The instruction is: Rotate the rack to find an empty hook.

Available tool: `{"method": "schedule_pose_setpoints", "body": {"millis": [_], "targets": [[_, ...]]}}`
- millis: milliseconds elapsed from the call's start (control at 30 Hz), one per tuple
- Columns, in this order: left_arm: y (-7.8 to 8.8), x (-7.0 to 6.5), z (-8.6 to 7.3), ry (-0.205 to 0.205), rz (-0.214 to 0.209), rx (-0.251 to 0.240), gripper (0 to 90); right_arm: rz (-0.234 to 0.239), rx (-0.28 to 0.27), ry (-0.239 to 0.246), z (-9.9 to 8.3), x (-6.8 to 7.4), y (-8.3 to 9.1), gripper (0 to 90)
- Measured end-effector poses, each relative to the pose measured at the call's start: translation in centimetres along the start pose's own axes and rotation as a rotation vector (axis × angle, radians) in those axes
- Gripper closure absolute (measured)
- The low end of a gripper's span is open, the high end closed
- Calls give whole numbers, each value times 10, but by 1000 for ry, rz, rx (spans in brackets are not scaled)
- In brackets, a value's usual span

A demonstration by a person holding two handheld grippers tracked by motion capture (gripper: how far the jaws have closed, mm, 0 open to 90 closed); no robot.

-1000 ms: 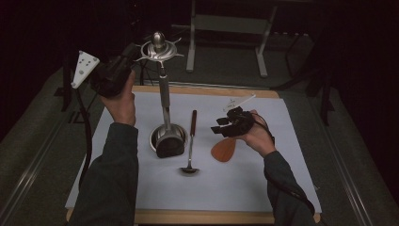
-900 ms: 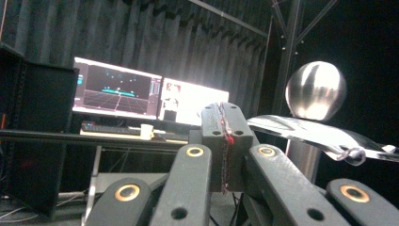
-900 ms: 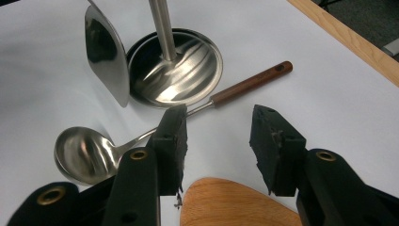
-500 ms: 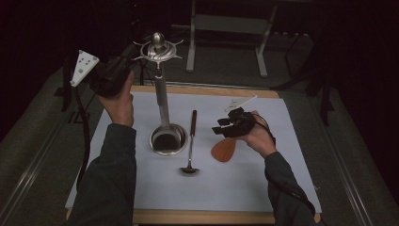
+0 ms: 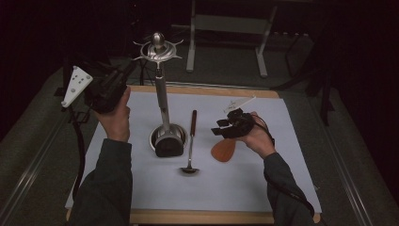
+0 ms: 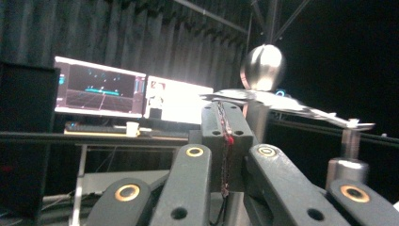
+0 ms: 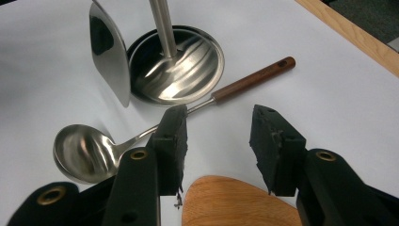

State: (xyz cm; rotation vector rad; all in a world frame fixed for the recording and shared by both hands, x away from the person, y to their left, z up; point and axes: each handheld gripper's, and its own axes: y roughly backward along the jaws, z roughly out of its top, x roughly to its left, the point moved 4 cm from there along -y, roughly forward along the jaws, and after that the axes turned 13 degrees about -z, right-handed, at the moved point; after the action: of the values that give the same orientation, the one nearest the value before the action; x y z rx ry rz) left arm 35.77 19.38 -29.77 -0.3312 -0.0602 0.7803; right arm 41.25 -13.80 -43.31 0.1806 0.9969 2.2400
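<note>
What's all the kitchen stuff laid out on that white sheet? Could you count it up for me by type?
Metal utensil stands: 1, the tall stand with a round base
Ladles: 1, the ladle with a wooden handle
Wooden spatulas: 1, the wooden spatula under the right gripper
Flat metal turners: 1, the turner blade by the stand's base
Total: 4

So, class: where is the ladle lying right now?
In the high view, the ladle lies mid-table on the white sheet, between the stand's round base and the wooden spatula.
</note>
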Motion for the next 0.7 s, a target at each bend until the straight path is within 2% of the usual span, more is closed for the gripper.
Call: {"method": "schedule_pose_setpoints", "body": {"millis": [167,333,533,633,700], "targets": [[7,-9,2,-14,-23,-4,898,0,0,-7,-1,0,0,564],[4,-17,7,-39,-50,-3,898,-1,0,-9,-1,0,0,564],[-3,-14,10,-38,-32,10,899,3,2,-7,-1,1,-1,564],[-4,-13,10,-56,-13,19,899,2,2,-10,-2,0,-1,564],[-4,-11,10,-50,-6,17,899,0,2,-7,-2,-1,0,564]]}}
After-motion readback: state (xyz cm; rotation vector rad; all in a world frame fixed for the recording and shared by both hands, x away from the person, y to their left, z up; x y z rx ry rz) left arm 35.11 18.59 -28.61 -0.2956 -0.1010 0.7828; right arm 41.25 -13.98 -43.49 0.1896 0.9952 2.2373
